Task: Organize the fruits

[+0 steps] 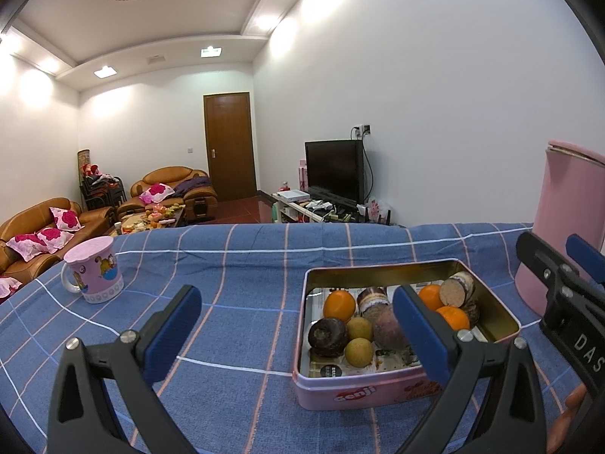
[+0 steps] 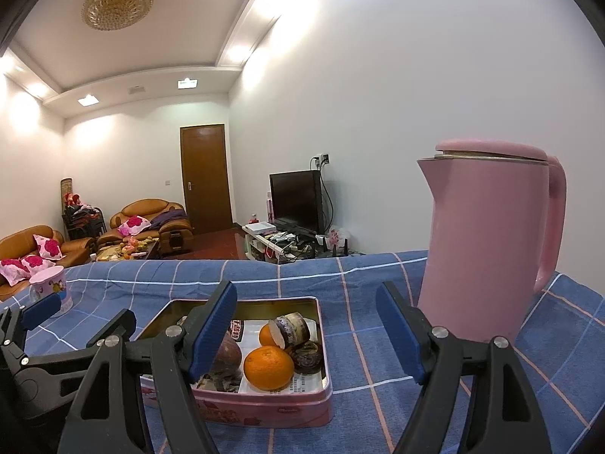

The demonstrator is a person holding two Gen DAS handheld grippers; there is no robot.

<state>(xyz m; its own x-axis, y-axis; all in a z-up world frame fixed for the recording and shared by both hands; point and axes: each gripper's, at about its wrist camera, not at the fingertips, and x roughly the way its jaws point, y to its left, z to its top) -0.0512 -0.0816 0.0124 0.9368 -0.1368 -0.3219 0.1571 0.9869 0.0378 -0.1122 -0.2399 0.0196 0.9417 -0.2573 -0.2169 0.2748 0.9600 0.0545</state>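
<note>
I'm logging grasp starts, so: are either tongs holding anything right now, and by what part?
Nothing is held. The left tongs and right tongs both stand open and empty, short of the pink tin of fruit.

White-walled lounge [image 1: 435, 75], leather sofas [image 1: 174, 185], perhaps.

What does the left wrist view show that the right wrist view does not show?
Only the left wrist view: two yellow-green round fruits and a dark round fruit in the tin.
Only the right wrist view: the whole pink kettle, with spout and handle.
Both: the pink tin, oranges, the pink mug, the blue checked cloth, and both tongs open, left and right.
</note>
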